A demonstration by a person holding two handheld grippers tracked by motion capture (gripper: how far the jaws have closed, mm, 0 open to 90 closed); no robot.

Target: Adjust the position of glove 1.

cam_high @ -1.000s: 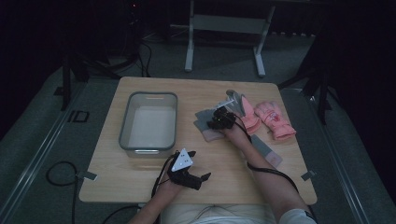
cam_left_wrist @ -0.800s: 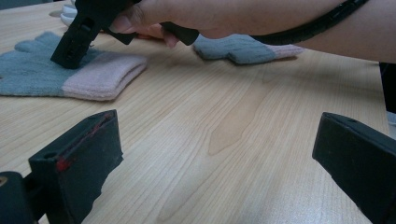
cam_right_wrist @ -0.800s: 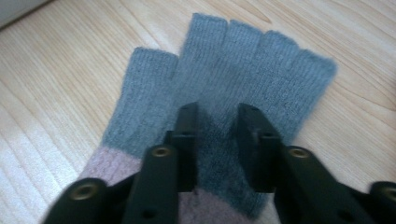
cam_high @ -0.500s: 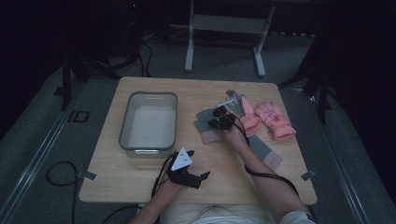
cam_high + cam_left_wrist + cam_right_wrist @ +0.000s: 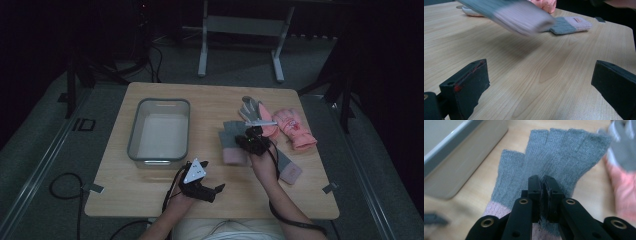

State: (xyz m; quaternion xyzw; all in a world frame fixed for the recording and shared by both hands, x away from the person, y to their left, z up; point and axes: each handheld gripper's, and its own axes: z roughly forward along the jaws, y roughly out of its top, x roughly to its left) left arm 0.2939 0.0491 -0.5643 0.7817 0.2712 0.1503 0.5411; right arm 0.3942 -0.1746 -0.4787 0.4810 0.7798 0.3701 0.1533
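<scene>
Since the earlier frame the right gripper (image 5: pixel 251 141) had shifted toward the bin and lifted, its jaws having just closed on the grey fingerless glove (image 5: pixel 554 162). Glove came with it: in the left gripper view its pink cuff end (image 5: pixel 524 17) was blurred and off the tabletop (image 5: pixel 210 102), casting a shadow below. In the high view the glove (image 5: pixel 231 142) hung left of the right gripper, between the clear bin (image 5: pixel 159 131) and the remaining gloves.

Right gripper was pressed together on a thin fold of knit near the palm, just above the pink cuff. Left gripper (image 5: pixel 202 189) sat spread near the front edge, nothing between its jaws.

Handling judgement:
- Knit fabric, soft and very light; no crush risk, no real load on the pinch.
- Limp: fingers and cuff would droop and swing, could drag on the bin rim.
- Fuzzy surface grips well, slip unlikely, but a shallow pinch on one layer could stretch and pull out.
- Best hold was mid-palm or at the thicker ribbed cuff, both layers caught.

Other gloves lay well apart: the matching grey one (image 5: pixel 287 167) beside the right forearm, a pink pair (image 5: pixel 295 127) and a grey-white one (image 5: pixel 250 110) farther back.
</scene>
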